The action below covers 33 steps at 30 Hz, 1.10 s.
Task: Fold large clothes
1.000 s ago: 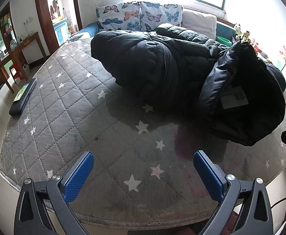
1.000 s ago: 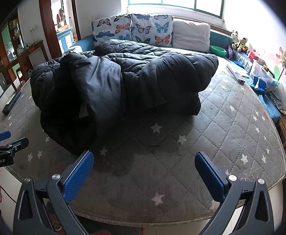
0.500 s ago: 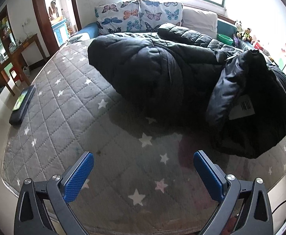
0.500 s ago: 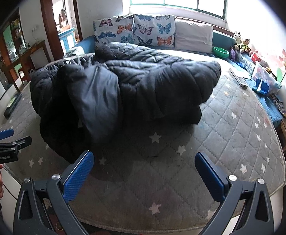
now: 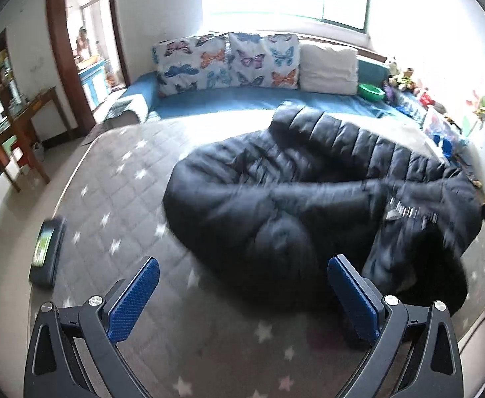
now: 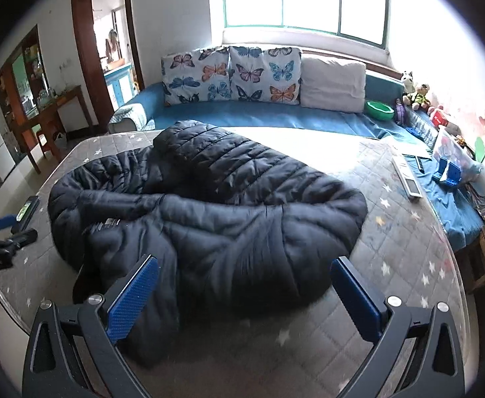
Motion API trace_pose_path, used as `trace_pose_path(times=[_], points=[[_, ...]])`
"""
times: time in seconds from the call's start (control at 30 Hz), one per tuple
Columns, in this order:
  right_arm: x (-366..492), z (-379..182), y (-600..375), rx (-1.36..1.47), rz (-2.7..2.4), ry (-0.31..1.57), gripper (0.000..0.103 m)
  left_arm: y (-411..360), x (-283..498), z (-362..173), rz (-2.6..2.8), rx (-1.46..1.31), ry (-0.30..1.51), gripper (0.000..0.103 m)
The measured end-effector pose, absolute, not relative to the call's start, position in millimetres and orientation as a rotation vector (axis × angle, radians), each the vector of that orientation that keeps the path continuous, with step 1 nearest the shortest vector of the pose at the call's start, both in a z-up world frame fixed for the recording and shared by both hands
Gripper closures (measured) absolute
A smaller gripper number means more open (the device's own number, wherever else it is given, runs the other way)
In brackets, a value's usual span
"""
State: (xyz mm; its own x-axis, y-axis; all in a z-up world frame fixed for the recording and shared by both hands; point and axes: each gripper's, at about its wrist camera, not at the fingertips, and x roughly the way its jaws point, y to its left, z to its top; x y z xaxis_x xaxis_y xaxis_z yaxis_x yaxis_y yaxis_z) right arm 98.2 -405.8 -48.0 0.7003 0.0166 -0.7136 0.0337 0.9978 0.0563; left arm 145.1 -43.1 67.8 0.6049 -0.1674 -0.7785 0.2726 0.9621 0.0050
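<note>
A large black puffer jacket (image 5: 309, 205) lies crumpled in a heap on the grey star-quilted mattress (image 5: 116, 199); it also shows in the right wrist view (image 6: 209, 209). My left gripper (image 5: 242, 298) is open and empty, raised above the mattress, with the jacket's near edge between and beyond its blue pads. My right gripper (image 6: 245, 295) is open and empty, raised over the jacket's near edge. The left gripper shows at the left edge of the right wrist view (image 6: 0, 232).
A dark flat device (image 5: 46, 252) lies at the mattress's left edge. Butterfly cushions (image 6: 232, 74) and a white pillow (image 6: 333, 84) line the blue bench under the window. A remote (image 6: 408, 182) and clutter lie along the right side. A wooden table (image 6: 53, 112) stands at left.
Both grippers have risen and tilted to look down on the bed. The jacket, bulky and partly raised before, now lies lower and more spread out. Both grippers stay open.
</note>
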Motion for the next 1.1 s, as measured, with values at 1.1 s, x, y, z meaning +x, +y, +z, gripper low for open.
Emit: trace_pose_path(times=[1.1], points=[[167, -103, -409, 0.174, 0.135, 1.241, 0.000, -112, 260, -13, -0.728, 0.069, 1.286, 0.035]])
